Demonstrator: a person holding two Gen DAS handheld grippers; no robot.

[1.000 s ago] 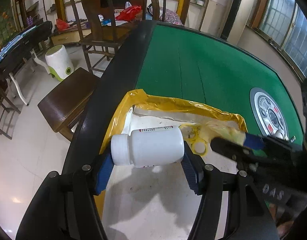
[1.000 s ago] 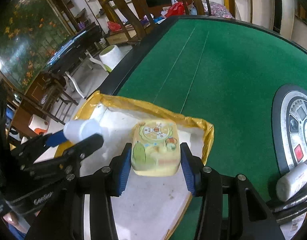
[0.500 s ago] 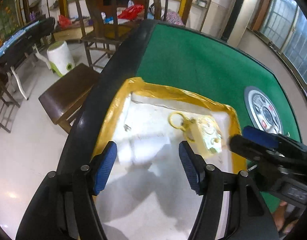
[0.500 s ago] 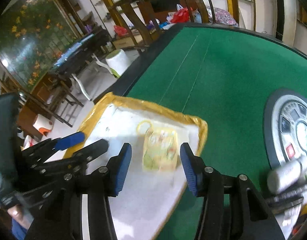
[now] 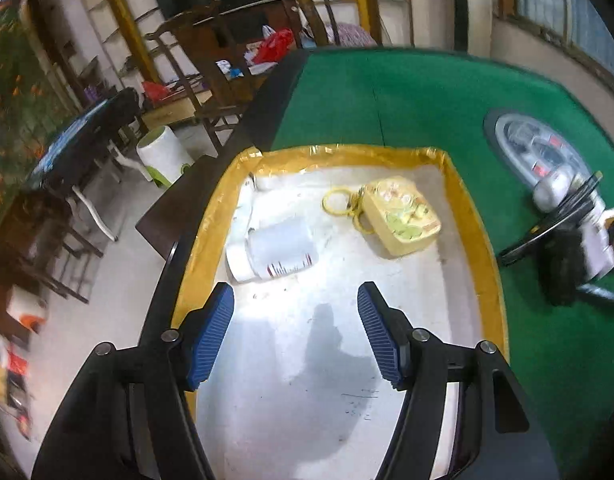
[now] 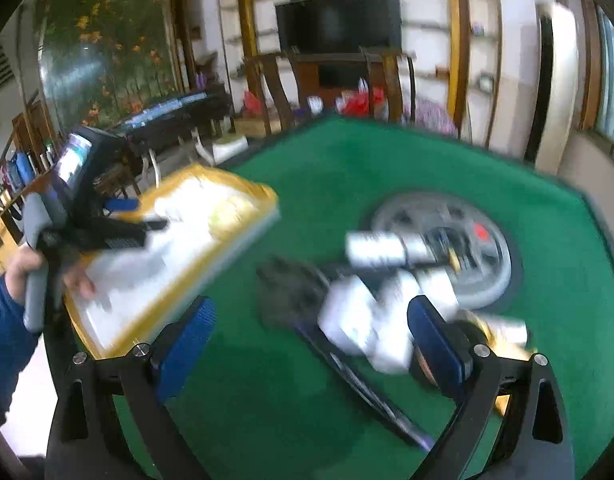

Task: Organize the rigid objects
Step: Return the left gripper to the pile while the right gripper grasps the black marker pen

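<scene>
A white pill bottle lies on its side in the yellow-rimmed white tray. A yellow decorated box with a yellow ring lies beside it, to the right. My left gripper is open and empty above the tray, nearer than both. My right gripper is open and empty over the green table, in front of a blurred heap of white bottles and dark items. The tray shows at the left of the right wrist view.
The green felt table has a round grey control panel at its centre. The heap of white and dark items lies right of the tray. Chairs, a stool and a white bin stand off the table's left edge.
Both grippers opened: the left dropped the white bottle into the tray, the right dropped the yellow box. The left pulled back; the right swung right toward the heap of items.
</scene>
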